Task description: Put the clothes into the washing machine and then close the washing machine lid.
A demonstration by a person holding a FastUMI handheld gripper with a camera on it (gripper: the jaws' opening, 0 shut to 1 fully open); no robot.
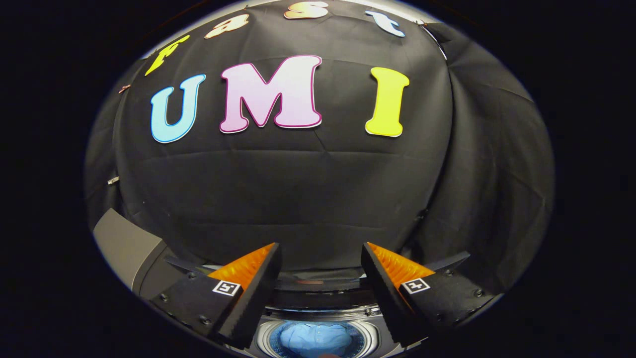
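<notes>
Your gripper [320, 268] is released, fingers wide apart, nothing between them. At six o'clock below them, the blue clothes [315, 339] already lie in the washing machine [318, 298] drum. Loading looks done; next, reach twelve o'clock for the raised lid [318, 283] and swing it down.

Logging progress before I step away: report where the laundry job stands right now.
Done: a blue garment lies inside the washing machine drum, below the fingers. In hand: nothing; the gripper is open and empty above the opening. Left: closing the lid, since the drum is still uncovered.
</notes>
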